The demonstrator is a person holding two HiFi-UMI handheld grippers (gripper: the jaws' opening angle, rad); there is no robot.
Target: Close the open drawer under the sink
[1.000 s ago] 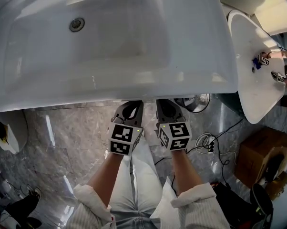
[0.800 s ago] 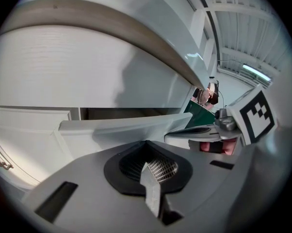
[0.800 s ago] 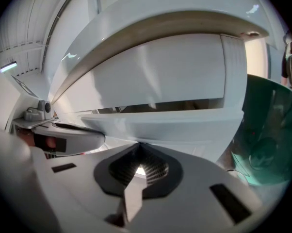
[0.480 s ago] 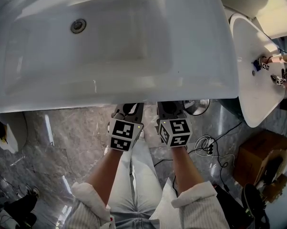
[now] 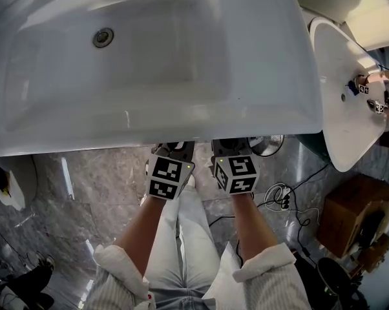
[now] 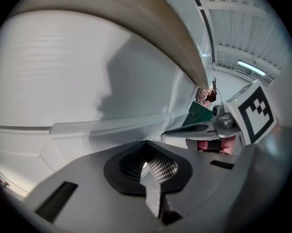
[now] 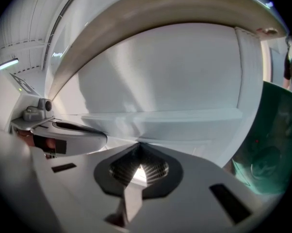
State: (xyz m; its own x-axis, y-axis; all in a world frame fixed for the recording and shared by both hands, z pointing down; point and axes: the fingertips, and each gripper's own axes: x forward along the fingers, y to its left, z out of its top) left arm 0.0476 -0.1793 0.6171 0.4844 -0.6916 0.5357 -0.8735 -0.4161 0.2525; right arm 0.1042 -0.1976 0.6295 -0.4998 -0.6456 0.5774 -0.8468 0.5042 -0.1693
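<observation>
Both jaw pairs together, empty: I set left gripper (image 6: pixel 146 147) and right gripper (image 7: pixel 138 147) against the drawer front (image 7: pixel 165 81) for even pushing.

The sink (image 5: pixel 181 118) overhangs above, the white drawer front (image 7: pixel 175 76) walls off straight ahead, a second basin (image 5: pixel 340 89) crowds the right, and marble floor (image 5: pixel 84 192) lies open leftward.

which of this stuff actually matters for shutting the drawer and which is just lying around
Part of the job:
- drawer front
- left gripper and right gripper, both shut, close up to the drawer front
- sink above them

Just lying about:
- cardboard box
- cables
- second sink at the right
</observation>
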